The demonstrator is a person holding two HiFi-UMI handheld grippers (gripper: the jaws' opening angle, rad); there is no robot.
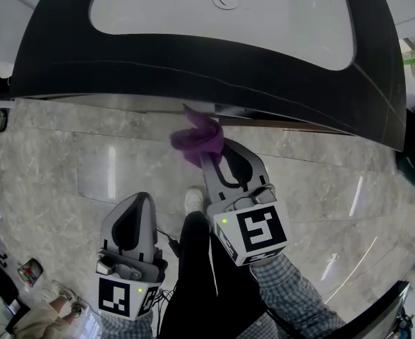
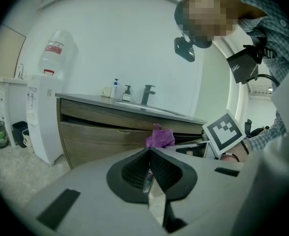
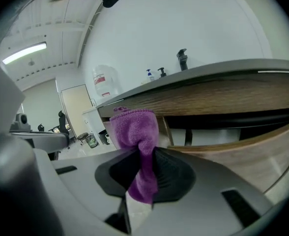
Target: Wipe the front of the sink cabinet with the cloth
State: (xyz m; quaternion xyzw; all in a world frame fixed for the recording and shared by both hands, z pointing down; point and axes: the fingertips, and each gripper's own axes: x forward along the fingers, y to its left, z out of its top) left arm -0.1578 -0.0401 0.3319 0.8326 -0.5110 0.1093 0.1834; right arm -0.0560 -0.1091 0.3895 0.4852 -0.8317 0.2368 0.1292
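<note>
Bulging above the jaws of the right gripper [image 3: 143, 154], the purple cloth [image 3: 134, 132] is clamped tight at its waist, with a short tail hanging below them. Its bunched top sits just under the front edge of the dark countertop [image 1: 193, 62], close before the wooden drawer front of the sink cabinet [image 3: 223, 102]; whether it touches the wood cannot be told. The left gripper [image 1: 142, 202] hangs nearer the person over the marbled floor tiles [image 1: 66, 161], well apart from the cabinet, its jaws pressed together on nothing.
</note>
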